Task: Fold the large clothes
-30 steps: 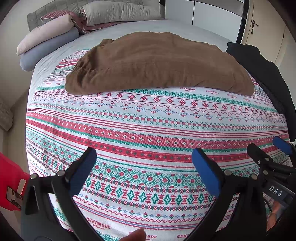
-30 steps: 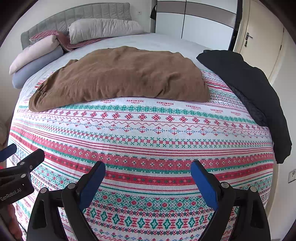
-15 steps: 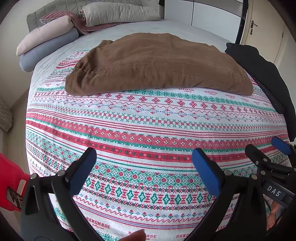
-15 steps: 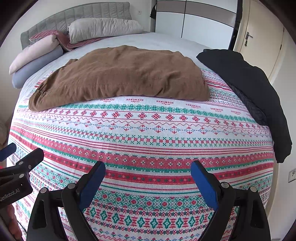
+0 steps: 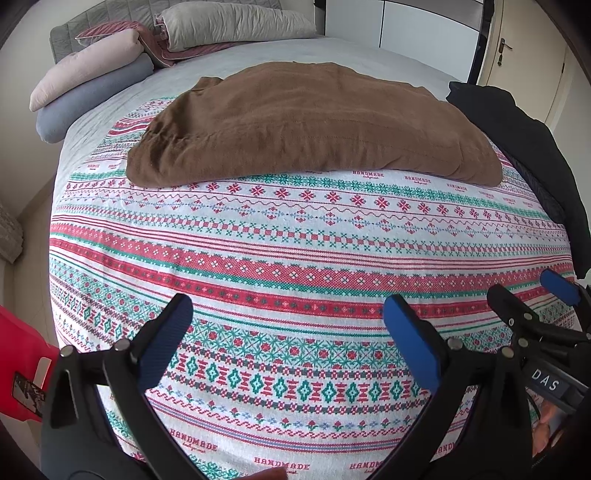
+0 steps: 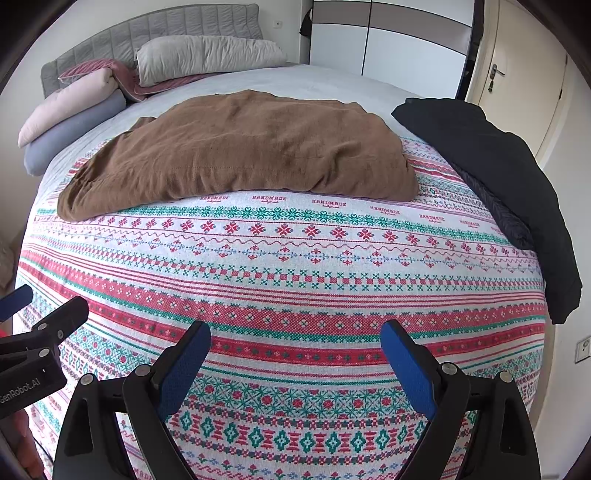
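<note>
A brown garment (image 5: pixel 306 125) lies in a loose folded heap across the middle of the bed, on a red, green and white patterned cloth (image 5: pixel 295 258). It also shows in the right wrist view (image 6: pixel 240 147). A black garment (image 6: pixel 491 177) lies at the bed's right edge, also in the left wrist view (image 5: pixel 524 147). My left gripper (image 5: pixel 288 328) is open and empty over the near part of the patterned cloth. My right gripper (image 6: pixel 295 350) is open and empty beside it, well short of the brown garment.
Pillows and rolled bedding (image 6: pixel 110 92) are stacked by the grey headboard (image 6: pixel 159 33). A wardrobe (image 6: pixel 388 40) and a door (image 6: pixel 517 85) stand at the back right. A red object (image 5: pixel 18 369) is at the lower left.
Both grippers have shifted slightly; the view of the bed has barely changed. Both stay open and empty.
</note>
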`<state>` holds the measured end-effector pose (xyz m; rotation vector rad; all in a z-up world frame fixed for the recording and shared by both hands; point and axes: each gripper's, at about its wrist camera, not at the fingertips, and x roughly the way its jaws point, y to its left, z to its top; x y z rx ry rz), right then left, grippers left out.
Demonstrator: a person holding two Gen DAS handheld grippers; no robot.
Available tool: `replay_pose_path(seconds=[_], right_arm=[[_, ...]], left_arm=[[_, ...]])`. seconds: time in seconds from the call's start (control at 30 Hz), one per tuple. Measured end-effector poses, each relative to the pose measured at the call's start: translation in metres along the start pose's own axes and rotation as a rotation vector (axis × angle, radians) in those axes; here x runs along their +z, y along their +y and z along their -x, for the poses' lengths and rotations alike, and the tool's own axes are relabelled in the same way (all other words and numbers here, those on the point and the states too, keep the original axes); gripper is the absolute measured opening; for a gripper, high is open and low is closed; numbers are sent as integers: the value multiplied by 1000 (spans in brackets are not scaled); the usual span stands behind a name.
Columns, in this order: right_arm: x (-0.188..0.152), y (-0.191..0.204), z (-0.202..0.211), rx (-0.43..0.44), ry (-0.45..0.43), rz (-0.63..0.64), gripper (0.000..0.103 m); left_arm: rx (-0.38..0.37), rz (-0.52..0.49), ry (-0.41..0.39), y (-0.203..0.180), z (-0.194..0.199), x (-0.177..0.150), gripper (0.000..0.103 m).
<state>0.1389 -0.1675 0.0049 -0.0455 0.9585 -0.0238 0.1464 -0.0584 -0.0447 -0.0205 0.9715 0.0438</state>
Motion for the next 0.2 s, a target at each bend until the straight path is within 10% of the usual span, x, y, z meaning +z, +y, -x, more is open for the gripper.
replay_pose_path(seconds=[0.2], right_arm=[[-3, -1, 3, 0, 3, -4, 94]], left_arm=[[-22, 2, 26, -2, -2, -5, 103]])
